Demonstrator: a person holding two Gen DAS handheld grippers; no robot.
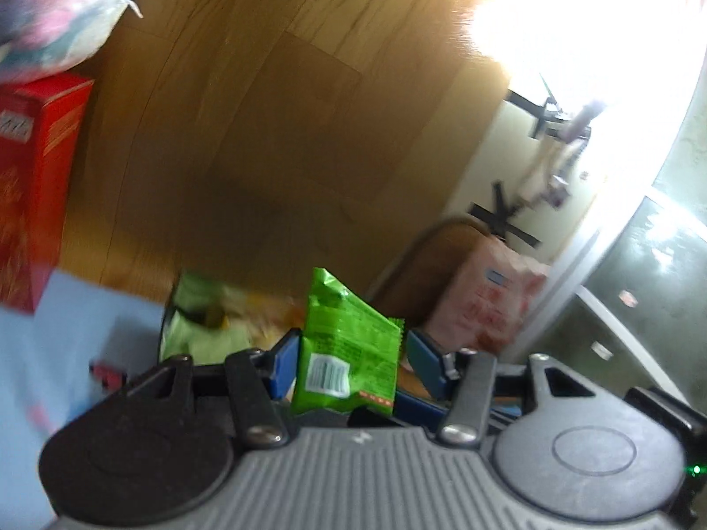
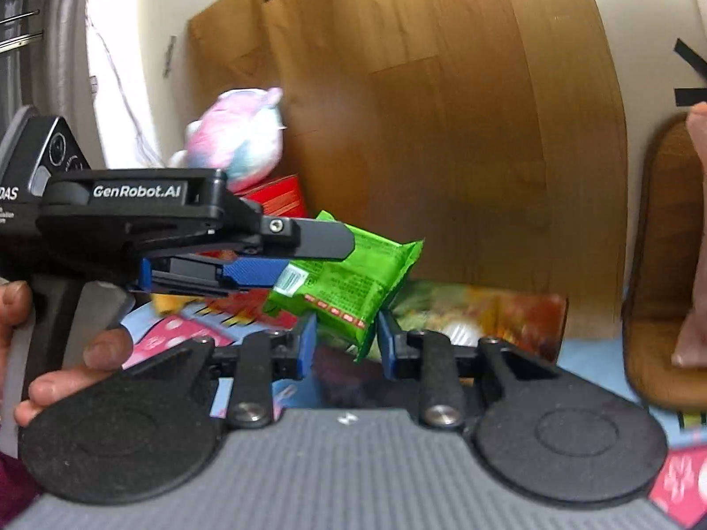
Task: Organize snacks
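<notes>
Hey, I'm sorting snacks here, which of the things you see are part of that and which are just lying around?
Part of the job:
- green snack packet, gripped in the left claw
- right claw, open around the packet's lower corner
- larger snack bag lying behind
- red box

Just lying about:
- pink and blue plush toy
- brown chair

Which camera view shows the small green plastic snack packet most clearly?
The right wrist view: the small green plastic snack packet appears from the side, held by the left gripper, above the right gripper. The left wrist view shows only its barcode end, partly blurred.
</notes>
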